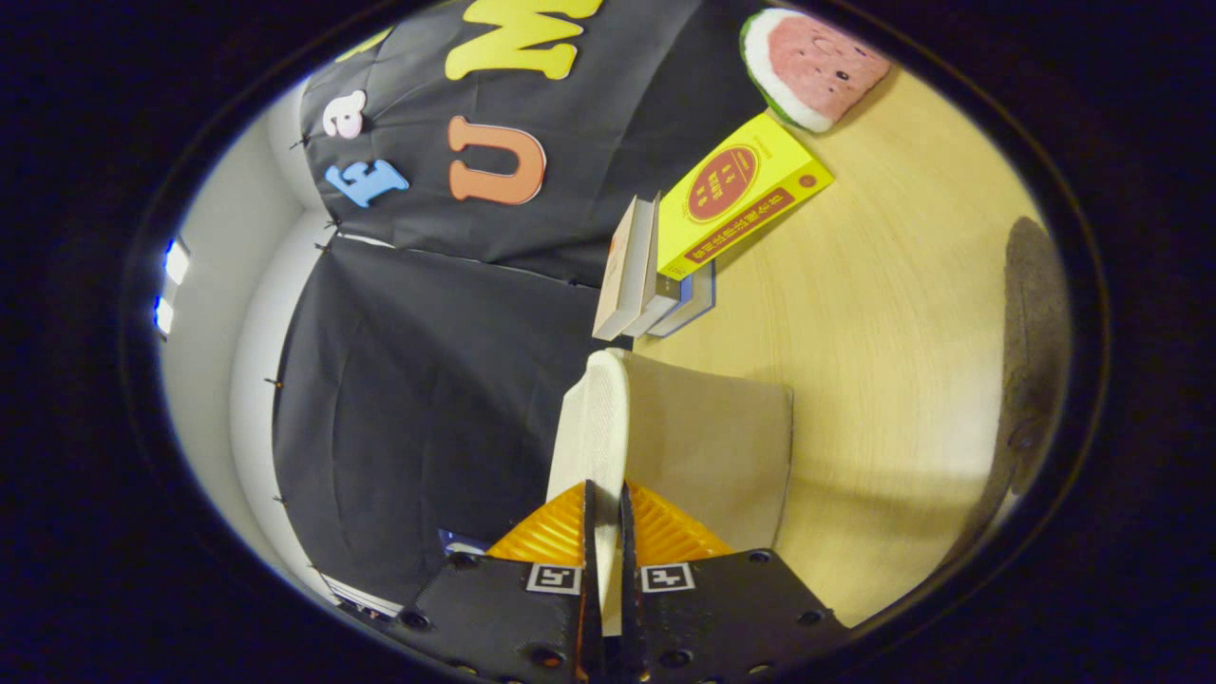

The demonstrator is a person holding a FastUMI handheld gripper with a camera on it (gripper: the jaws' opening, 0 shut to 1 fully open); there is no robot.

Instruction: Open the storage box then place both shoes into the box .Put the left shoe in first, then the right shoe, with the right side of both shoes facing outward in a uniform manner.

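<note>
Gripper (605, 532) was clamped narrow on the beige flat slip-on shoe (665, 437), held over the pale wooden table (883, 313); stacked books (655, 275) beyond.

The gripper (605, 532) bears ribbed pads, square markers and screws.

A wooden table (883, 313) bears books (665, 266) and a watermelon toy (807, 66).

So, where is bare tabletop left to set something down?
Broad bare table lies between the beige shoe clamped in the claw, the book stack and the grey felt object. It is crowded around the yellow book and watermelon toy.
</note>
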